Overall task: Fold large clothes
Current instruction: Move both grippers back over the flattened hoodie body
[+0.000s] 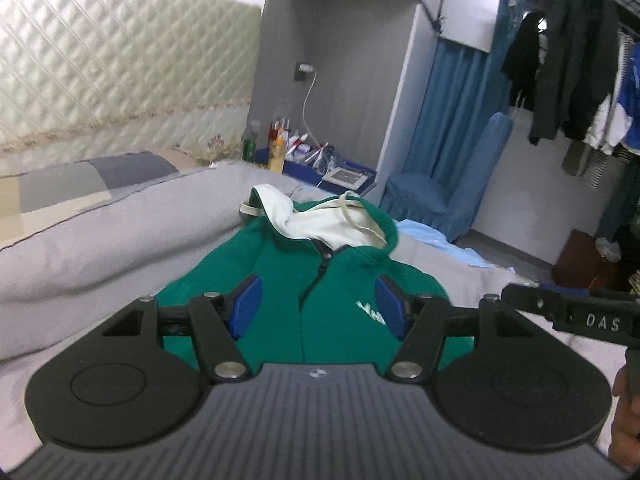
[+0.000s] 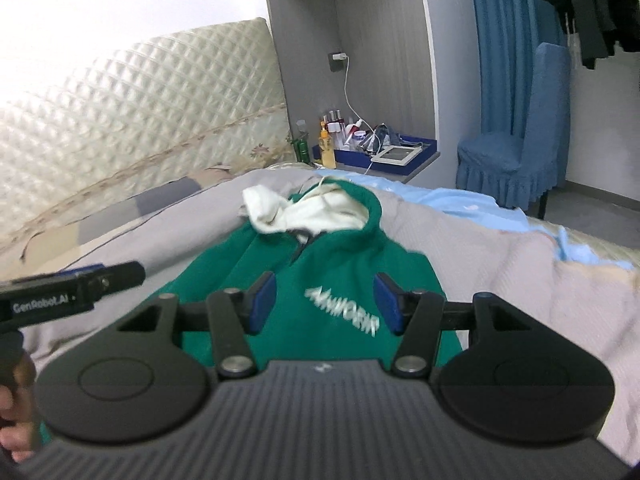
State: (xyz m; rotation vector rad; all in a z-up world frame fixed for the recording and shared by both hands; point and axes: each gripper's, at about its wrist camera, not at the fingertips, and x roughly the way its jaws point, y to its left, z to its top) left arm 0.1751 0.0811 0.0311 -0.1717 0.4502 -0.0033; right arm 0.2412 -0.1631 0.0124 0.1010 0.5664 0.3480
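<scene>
A green hoodie point(image 1: 280, 280) with a cream-lined hood lies flat on a grey bedspread point(image 1: 100, 248), straight ahead of and below both handheld grippers. The left gripper point(image 1: 316, 306) hangs above the garment's chest, jaws parted, its blue pads point(image 1: 246, 306) clear of the cloth and gripping nothing. The right gripper point(image 2: 326, 306), just beside it, is likewise spread and empty, framing the white lettering point(image 2: 344, 312) on the hoodie's front. The hood lies at the far end, beyond both tools' fingertips; the zipper runs between the left gripper's fingers.
</scene>
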